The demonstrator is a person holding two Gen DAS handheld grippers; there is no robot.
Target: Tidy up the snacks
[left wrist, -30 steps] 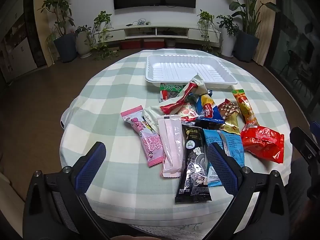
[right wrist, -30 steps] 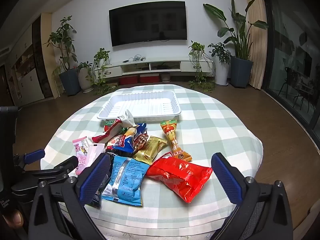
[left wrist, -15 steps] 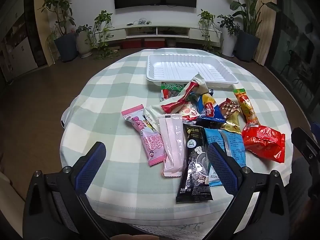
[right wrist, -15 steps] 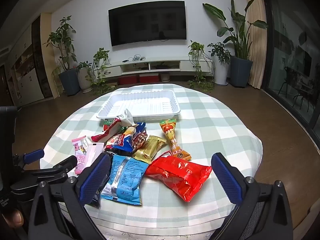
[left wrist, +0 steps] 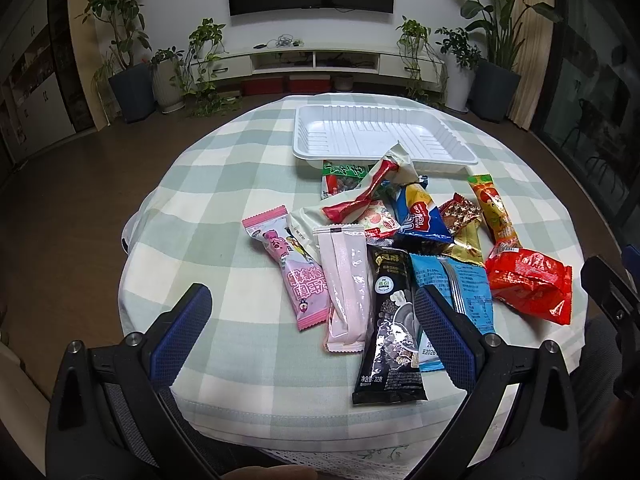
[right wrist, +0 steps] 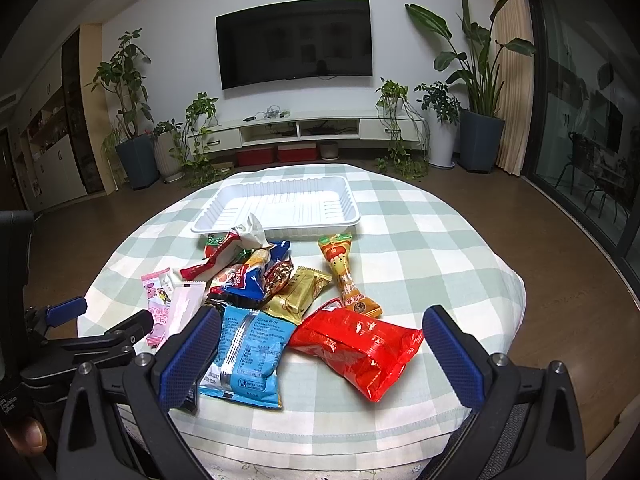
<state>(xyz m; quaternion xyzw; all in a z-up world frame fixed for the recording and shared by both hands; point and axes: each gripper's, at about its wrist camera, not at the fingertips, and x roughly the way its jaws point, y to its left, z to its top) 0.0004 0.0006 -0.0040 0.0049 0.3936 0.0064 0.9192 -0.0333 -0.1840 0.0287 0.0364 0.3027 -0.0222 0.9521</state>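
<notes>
Several snack packets lie in a loose heap on a round table with a green-checked cloth [left wrist: 224, 184]. Nearest me are a pink printed packet [left wrist: 294, 272], a pale pink packet [left wrist: 347, 292], a black packet [left wrist: 390, 320], a light blue packet [right wrist: 250, 354] and a red bag [right wrist: 358, 344]. An empty white tray [left wrist: 380, 136] [right wrist: 280, 204] stands behind the heap. My left gripper [left wrist: 314, 324] is open above the near edge, over the pink and black packets. My right gripper [right wrist: 320, 350] is open over the blue packet and red bag. Neither holds anything.
A gold packet [right wrist: 298, 294] and an orange stick packet [right wrist: 346, 276] lie mid-heap. The left gripper's body [right wrist: 80, 340] shows at the right wrist view's left edge. Beyond the table are a TV [right wrist: 294, 42], a low cabinet and potted plants.
Both grippers have drifted slightly forward and down toward the heap; the snacks look a little nearer. Nothing was taken hold of and both stay open.
</notes>
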